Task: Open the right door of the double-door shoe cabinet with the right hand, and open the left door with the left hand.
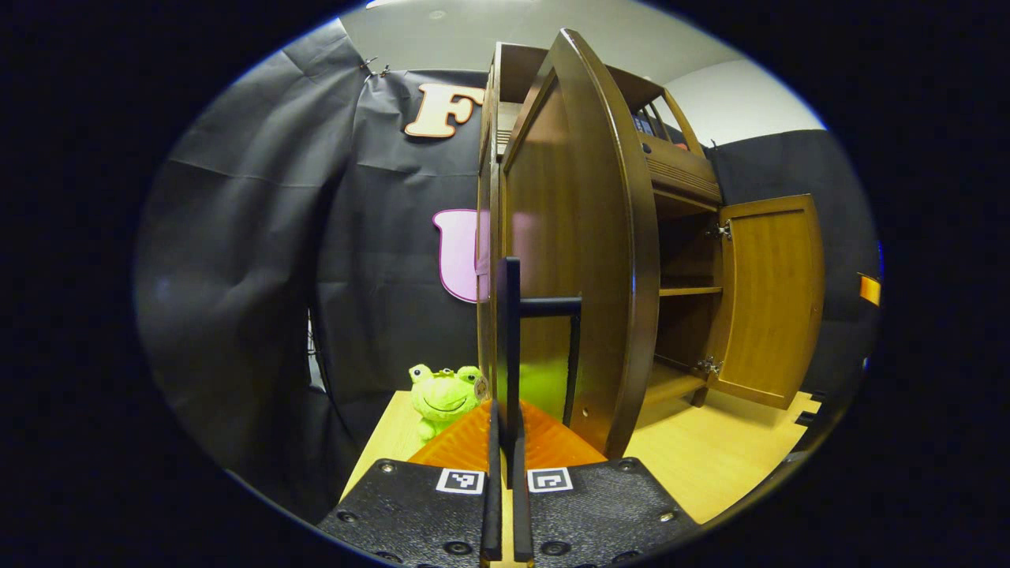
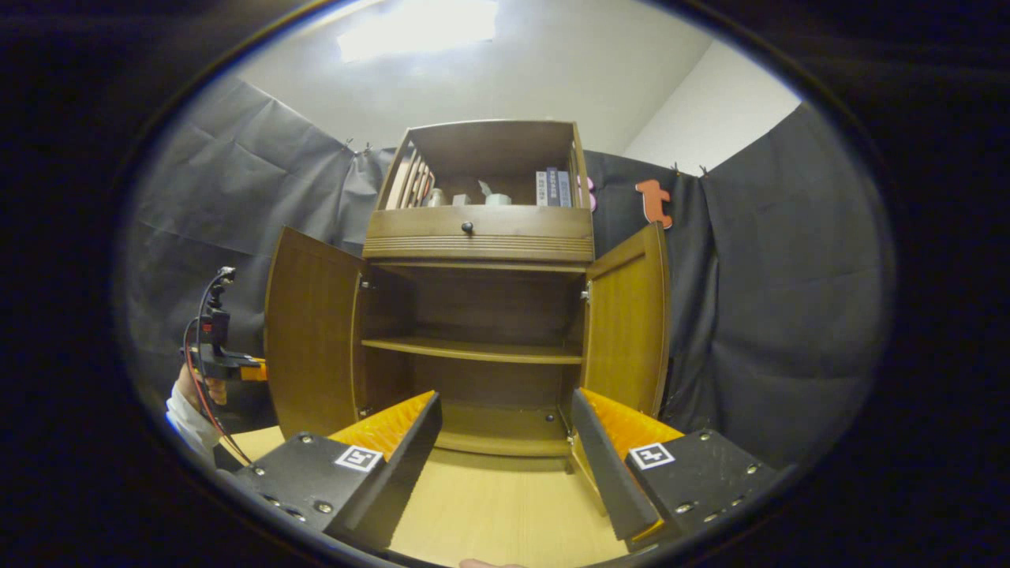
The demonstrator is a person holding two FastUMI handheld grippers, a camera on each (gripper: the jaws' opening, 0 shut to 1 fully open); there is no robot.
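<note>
One wooden shoe cabinet [image 2: 481, 237] stood on the pale tabletop [image 2: 497, 513] with both of its two glossy brown doors swung out, the left door [image 2: 312, 339] and the right door [image 2: 627, 315], baring one flat inner shelf [image 2: 473, 349] beneath a single drawer with a round knob. The left hand-held gripper [image 1: 506, 394] was clamped narrow on the left door's dark bar handle [image 1: 513, 315], beside one fuzzy green frog toy [image 1: 443, 394]. The right hand-held gripper [image 2: 505, 430] hung wide apart, holding nothing, before the cabinet.

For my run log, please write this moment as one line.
brown wooden shoe cabinet | left door open | right door open | left gripper shut on left door's dark bar handle | right gripper open, apart
</note>
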